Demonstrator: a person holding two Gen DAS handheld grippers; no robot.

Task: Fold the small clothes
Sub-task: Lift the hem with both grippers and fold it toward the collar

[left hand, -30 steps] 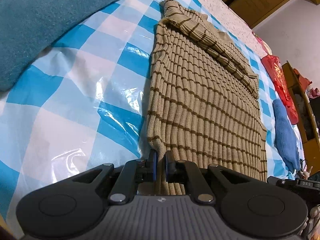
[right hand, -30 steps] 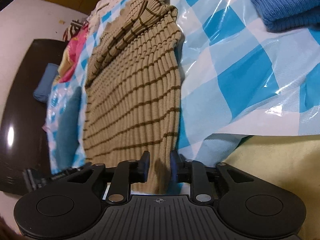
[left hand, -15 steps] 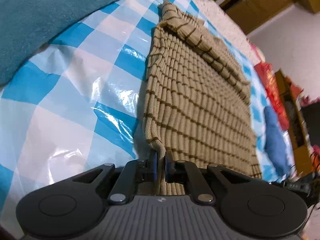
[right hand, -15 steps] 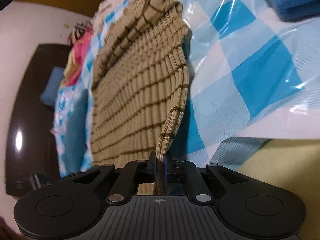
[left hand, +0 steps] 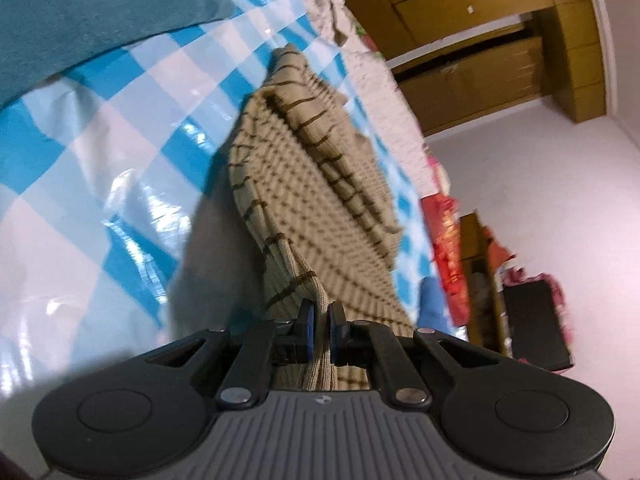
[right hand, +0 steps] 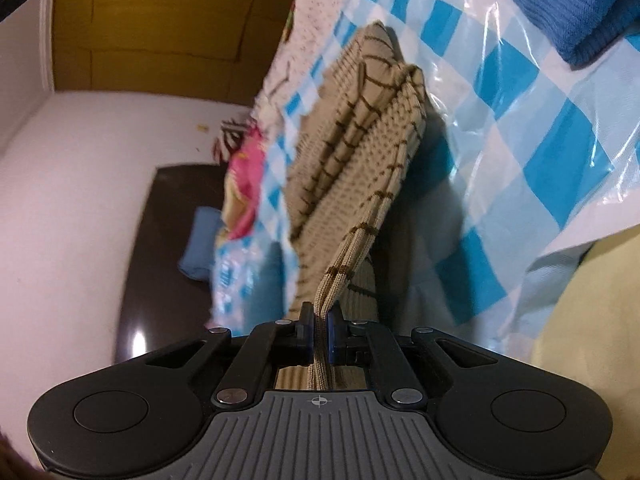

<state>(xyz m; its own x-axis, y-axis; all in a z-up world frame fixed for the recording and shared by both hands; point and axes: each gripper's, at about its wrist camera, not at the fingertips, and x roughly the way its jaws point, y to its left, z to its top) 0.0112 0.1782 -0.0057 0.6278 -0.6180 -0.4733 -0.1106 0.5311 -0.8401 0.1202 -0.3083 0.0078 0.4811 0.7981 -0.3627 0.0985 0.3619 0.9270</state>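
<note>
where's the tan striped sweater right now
The tan striped sweater lies on the blue checked sheet, its near hem lifted and pinched by the left gripper and right gripper; its far end rests on the sheet.

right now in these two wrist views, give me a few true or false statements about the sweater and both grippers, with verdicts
1. The left gripper is shut on the hem of the tan striped knit sweater. True.
2. The right gripper is open and holds nothing. False: it is shut on the sweater's hem, with fabric pinched between its blue pads.
3. The whole sweater lies flat on the blue-and-white checked plastic cover. False: the gripped end is raised off the cover, while the far end rests on it.
4. A blue knit garment lies on the cover at the upper right of the right wrist view. True.
5. The sweater is plain with no pattern. False: it has thin dark brown stripes.
</note>
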